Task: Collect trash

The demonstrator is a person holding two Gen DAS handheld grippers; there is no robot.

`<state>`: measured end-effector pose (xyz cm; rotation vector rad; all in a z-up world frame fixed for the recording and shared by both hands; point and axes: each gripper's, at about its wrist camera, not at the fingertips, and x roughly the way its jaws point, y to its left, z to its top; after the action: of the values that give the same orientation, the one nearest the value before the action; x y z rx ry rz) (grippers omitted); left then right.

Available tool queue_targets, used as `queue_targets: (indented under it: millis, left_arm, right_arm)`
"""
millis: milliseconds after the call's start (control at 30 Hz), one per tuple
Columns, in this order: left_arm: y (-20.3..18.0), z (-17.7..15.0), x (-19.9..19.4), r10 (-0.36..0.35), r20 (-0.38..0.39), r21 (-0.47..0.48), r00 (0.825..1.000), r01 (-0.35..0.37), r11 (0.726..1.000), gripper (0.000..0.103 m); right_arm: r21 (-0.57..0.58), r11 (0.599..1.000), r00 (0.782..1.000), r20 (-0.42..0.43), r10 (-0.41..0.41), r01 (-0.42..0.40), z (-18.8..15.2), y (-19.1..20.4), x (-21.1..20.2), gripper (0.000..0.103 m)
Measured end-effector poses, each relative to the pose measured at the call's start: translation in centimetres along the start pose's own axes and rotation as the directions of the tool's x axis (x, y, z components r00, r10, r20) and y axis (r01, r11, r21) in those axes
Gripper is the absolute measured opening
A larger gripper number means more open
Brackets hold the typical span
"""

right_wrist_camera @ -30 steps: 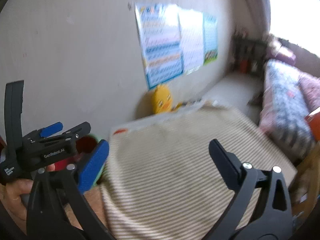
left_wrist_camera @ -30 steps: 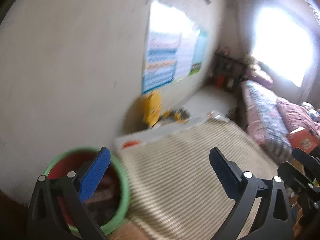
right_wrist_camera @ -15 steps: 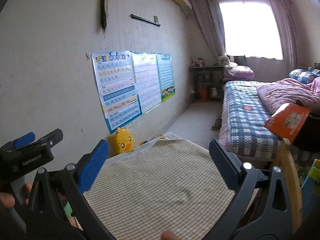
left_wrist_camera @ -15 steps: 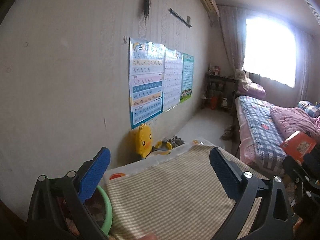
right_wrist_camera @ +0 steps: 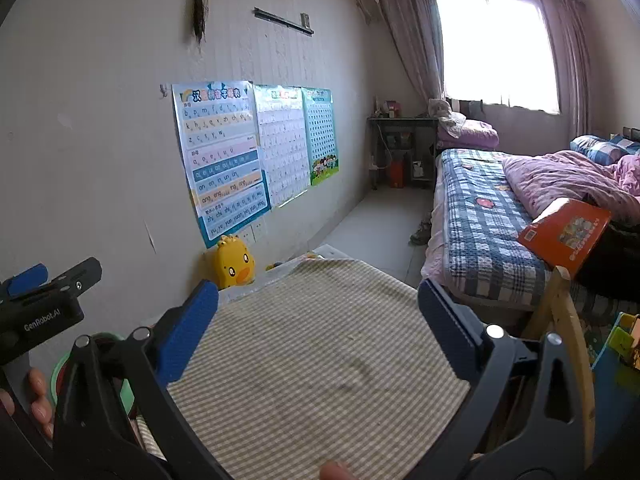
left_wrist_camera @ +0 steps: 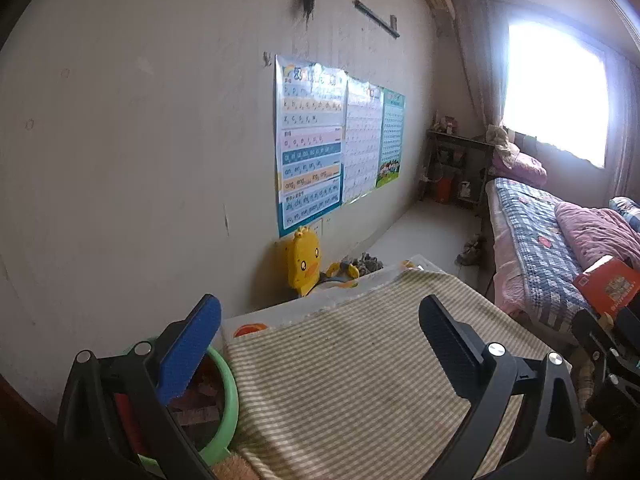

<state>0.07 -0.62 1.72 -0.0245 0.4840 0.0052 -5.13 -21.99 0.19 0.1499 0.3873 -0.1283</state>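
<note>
A green-rimmed red trash bin (left_wrist_camera: 229, 390) stands at the lower left against the wall, with brownish trash (left_wrist_camera: 200, 398) showing inside. My left gripper (left_wrist_camera: 320, 334) is open and empty, its left finger over the bin's rim and its right finger over the striped cloth (left_wrist_camera: 344, 384). In the right wrist view only a sliver of the bin (right_wrist_camera: 60, 364) shows behind the fingers. My right gripper (right_wrist_camera: 316, 322) hangs open and empty above the striped cloth (right_wrist_camera: 312, 360). The left gripper's body (right_wrist_camera: 40, 312) and a hand (right_wrist_camera: 38, 398) are at that view's left edge.
A yellow duck toy (left_wrist_camera: 304, 264) and small toys sit by the wall beyond the cloth. Posters (left_wrist_camera: 312, 144) hang above them. A bed (right_wrist_camera: 480, 216) runs along the right, with an orange box (right_wrist_camera: 568, 236) and a wooden frame (right_wrist_camera: 560, 320) nearby.
Both views have swung up from the bin and cloth toward the room and steadied; the blur is gone. Both grippers stay open and empty.
</note>
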Motion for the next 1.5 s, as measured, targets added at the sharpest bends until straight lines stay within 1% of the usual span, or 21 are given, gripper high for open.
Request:
queue_targets:
  millis: [633, 1500]
  left_arm:
    - [0.3, -0.6, 1.1, 0.001, -0.052, 0.009, 0.999, -0.001, 1.000, 0.095]
    - [0.7, -0.9, 2.0, 0.002, -0.086, -0.001, 0.996, -0.002, 1.000, 0.095]
  right_arm:
    - [0.004, 1.000, 0.998, -0.068, 0.015, -0.015, -0.8, 0.2, 1.2, 0.098]
    - [0.012, 1.000, 0.994, -0.108, 0.018, -0.017, -1.3, 0.4, 2.2, 0.098]
